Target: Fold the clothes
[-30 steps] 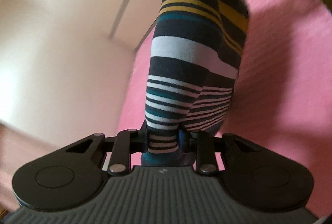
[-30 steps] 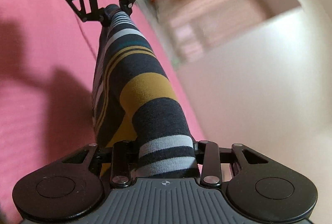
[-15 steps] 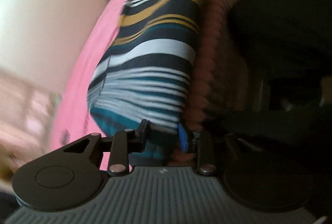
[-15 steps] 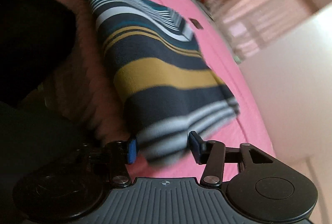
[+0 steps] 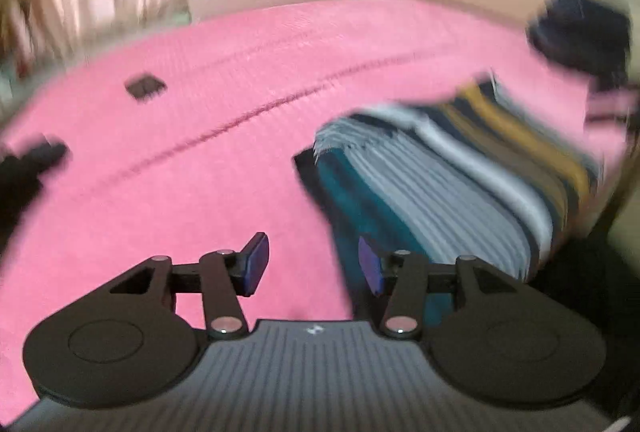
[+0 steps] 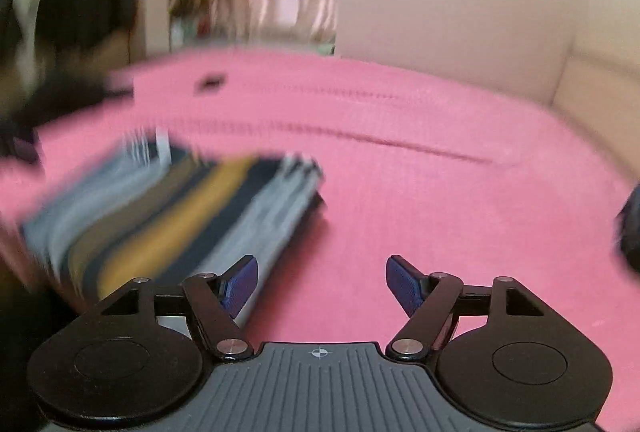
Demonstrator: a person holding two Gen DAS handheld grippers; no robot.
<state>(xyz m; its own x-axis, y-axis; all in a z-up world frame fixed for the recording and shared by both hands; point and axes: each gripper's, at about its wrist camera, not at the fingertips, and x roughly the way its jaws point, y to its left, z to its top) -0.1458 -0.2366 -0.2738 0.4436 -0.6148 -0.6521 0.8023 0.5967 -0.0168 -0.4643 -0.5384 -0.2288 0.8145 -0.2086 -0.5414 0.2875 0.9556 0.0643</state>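
Left wrist view shows my left hand-held gripper [image 5: 312, 264] with its jaws apart at a middle width. They have just been opening, and between the pads I see only the pink bed cover [image 5: 200, 159]. The striped garment [image 5: 452, 183] lies folded on the bed, to the right of this gripper; its teal edge is just beside the right pad, but I cannot tell if it touches. I judge the cloth is laid near the bed edge so that I reach it easily. A small dark object [image 5: 145, 87] lies well apart, far on the cover.

In the right wrist view, my right hand-held gripper [image 6: 322, 282] stands wide, its jaws also just opening and empty, with the garment to its left. No container is visible in either view.
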